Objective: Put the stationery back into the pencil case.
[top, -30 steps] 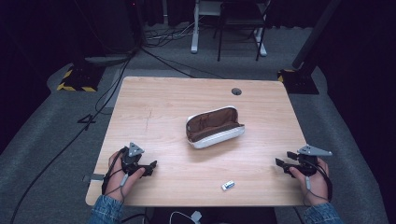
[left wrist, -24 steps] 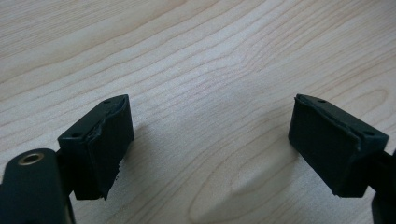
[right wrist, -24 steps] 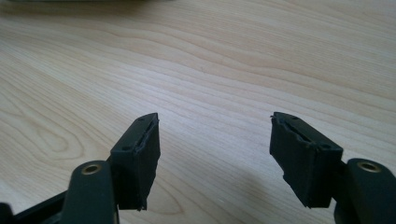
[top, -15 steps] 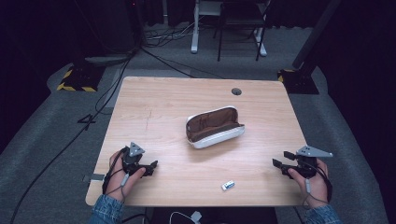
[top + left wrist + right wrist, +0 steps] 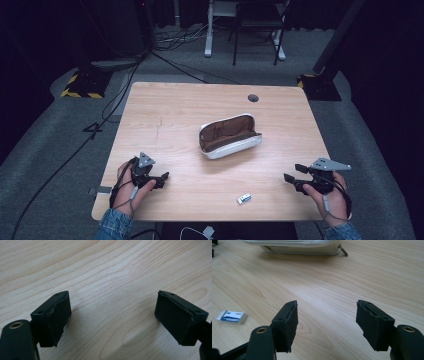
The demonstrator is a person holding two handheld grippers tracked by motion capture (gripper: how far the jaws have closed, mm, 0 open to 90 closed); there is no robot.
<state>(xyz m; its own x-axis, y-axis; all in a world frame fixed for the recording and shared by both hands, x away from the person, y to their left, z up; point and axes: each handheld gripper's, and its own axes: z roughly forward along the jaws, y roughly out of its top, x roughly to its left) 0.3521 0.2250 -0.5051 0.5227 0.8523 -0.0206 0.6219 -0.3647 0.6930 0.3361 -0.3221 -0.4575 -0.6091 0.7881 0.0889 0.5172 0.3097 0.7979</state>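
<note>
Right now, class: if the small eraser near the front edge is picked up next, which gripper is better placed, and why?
Probably the right gripper: the eraser lies nearer it than the left gripper, and its jaws are open with bare table between.

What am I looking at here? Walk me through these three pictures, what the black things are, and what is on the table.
No robot here: a person holds a two-jaw tool in each hand. The high view looks down on a wooden table. The left claw and right claw sit near its front edge. Each other picture comes from a camera riding on one claw, looking along its black jaws. Both claws are open and hold nothing. An open white case with a brown lining lies in the middle of the table. A small white eraser-like block lies near the front.
</note>
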